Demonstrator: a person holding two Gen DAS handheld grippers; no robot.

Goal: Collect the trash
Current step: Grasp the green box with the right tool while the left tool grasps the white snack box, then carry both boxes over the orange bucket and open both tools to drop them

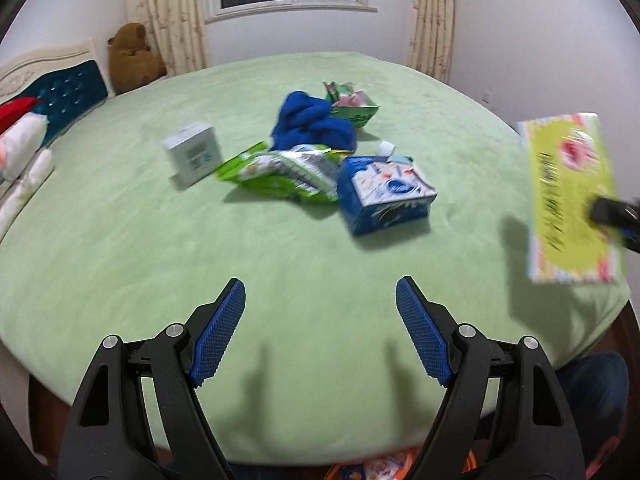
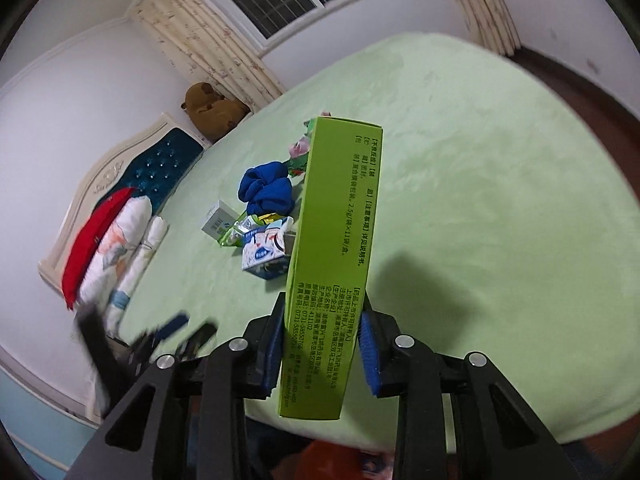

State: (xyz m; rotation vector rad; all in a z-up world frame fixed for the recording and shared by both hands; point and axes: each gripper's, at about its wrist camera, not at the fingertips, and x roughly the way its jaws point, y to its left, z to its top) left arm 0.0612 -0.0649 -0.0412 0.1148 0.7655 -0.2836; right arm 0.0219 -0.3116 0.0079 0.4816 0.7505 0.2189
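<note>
My right gripper (image 2: 322,344) pinches green medicine box (image 2: 332,264) by narrow sides, lifted clear of bed (image 2: 500,200), probably for binning; left gripper (image 1: 320,320) spread, empty.

Left gripper (image 1: 320,304): black plastic arms, silver screws, blue cross-hatched pads (image 1: 222,330). Right gripper (image 2: 322,350) same build: black, silver screws, blue pads.

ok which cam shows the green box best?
Right wrist: the green box fills the centre, sharp, its printed side legible, pinched in the right gripper. Left wrist shows it only at the right edge, motion-blurred, front face toward the camera.
</note>
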